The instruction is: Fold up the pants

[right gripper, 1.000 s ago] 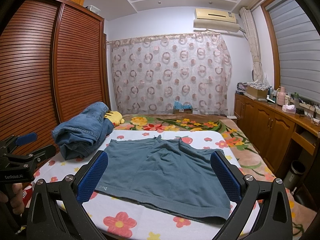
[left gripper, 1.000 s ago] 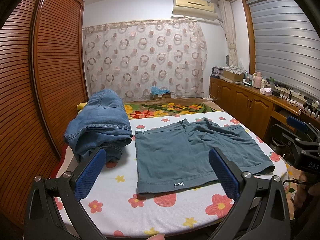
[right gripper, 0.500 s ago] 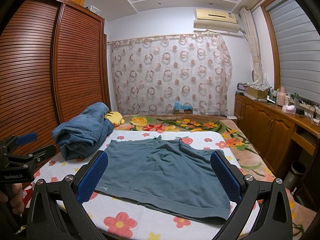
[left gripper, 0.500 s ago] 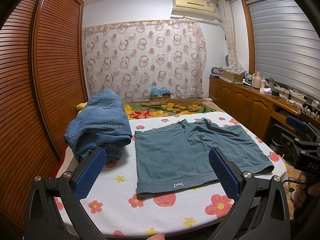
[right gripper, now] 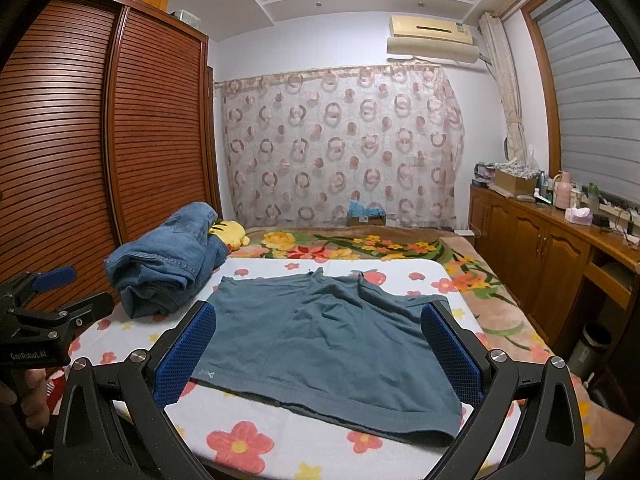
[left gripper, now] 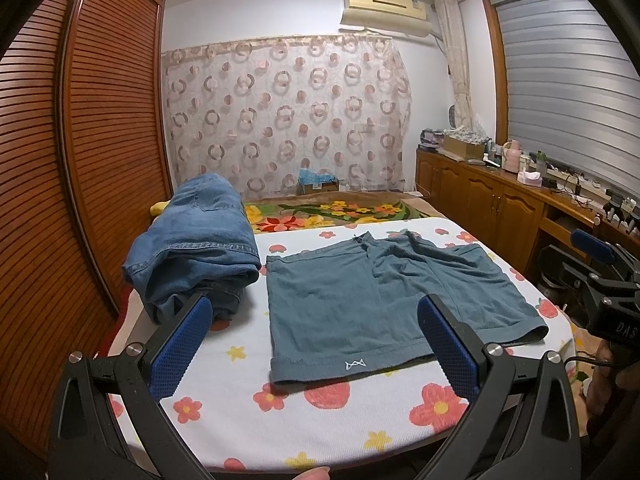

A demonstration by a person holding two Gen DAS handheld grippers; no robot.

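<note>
Currently, teal shorts [left gripper: 384, 300] are seen spread flat on the floral sheet [left gripper: 240, 392], hems toward the cameras. Folded jeans [left gripper: 196, 240] are piled just beside them. The left gripper [left gripper: 316, 344] is held with its jaws wide apart above the near edge, grasping nothing. The right gripper [right gripper: 320, 352] is likewise spread and empty, framing the shorts. A yellow plush [right gripper: 230, 233] is tucked behind the jeans.

Right gripper [right gripper: 320, 344] jaws wide apart, empty, above bed [right gripper: 256, 424]; teal shorts [right gripper: 320, 332] flat just ahead; denim pile [right gripper: 168, 268] ahead-left; left gripper [right gripper: 52, 300] far left.
</note>
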